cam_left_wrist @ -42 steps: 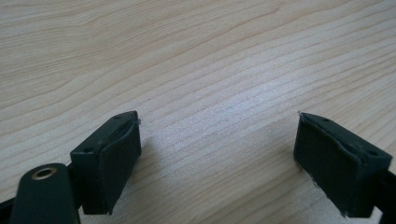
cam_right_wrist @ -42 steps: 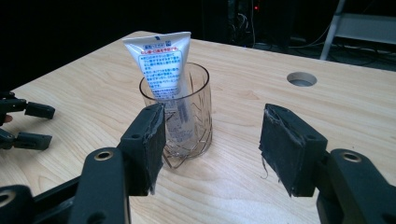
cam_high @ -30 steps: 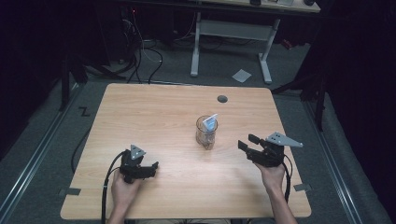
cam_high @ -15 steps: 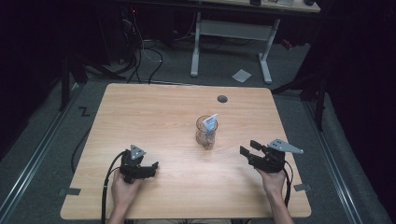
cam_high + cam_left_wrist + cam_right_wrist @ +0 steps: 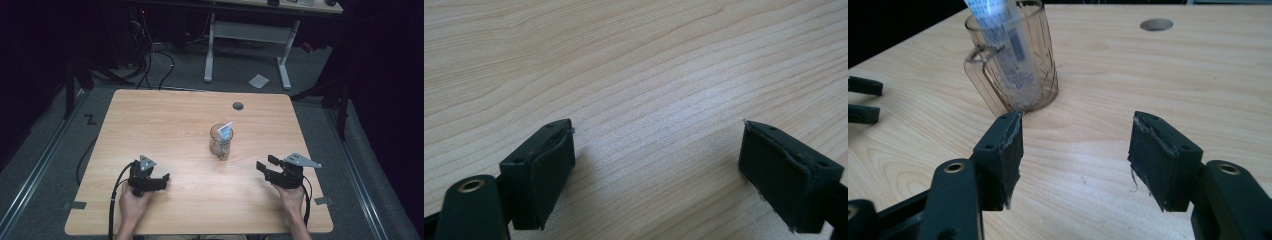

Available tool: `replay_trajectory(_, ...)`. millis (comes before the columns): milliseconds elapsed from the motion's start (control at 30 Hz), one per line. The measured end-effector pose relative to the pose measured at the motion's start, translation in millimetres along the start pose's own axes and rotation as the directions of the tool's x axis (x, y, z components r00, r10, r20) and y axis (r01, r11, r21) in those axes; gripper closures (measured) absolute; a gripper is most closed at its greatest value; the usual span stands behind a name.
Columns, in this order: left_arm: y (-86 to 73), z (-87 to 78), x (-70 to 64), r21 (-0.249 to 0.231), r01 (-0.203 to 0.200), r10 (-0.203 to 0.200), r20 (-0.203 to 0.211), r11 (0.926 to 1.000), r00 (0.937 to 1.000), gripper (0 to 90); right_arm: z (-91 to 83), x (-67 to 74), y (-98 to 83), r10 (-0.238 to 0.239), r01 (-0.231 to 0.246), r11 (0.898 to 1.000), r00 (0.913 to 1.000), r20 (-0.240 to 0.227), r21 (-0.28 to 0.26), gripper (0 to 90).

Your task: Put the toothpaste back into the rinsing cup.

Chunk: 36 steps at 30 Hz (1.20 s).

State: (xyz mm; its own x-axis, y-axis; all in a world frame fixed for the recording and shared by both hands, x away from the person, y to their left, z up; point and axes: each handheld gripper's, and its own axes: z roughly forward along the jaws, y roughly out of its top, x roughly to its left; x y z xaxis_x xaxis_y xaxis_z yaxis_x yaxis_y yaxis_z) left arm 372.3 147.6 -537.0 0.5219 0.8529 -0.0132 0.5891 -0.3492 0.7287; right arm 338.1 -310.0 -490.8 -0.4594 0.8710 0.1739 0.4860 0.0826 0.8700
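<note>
Resting low on the wooden counter near its front left corner, the left hand-held gripper lay in the person's left hand, its cable trailing off over the front edge. Its jaws pointed toward the right of the high view and stood spread, and in the left gripper view nothing but bare wood grain lay between its pads.

Near the middle of the counter stood a clear glass mug, upright, with a white and blue packet leaning inside it and poking above the rim. In the right gripper view the mug's handle faced toward the left gripper's side. Beyond the mug, near the far edge, a round grommet hole was set into the wood.

At the front right, the right hand-held gripper was held in the person's right hand, the grey three-cornered plate on top of it. Its jaws pointed left toward the mug and had just been opening; they stood spread with nothing between them. In its own view the mug rose just past the tip of the left pad, apart from it, while the tips of the left gripper showed at the far left edge.
</note>
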Motion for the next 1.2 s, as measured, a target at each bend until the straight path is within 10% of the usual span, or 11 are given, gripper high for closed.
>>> replay_trajectory(1200,0.0,0.0,0.0,0.0,0.0,0.0,0.0,1.0,1.0,15.2,30.5,-6.7,-26.2,-0.031,0.006,0.984,0.99,0.138,0.181,37.8)
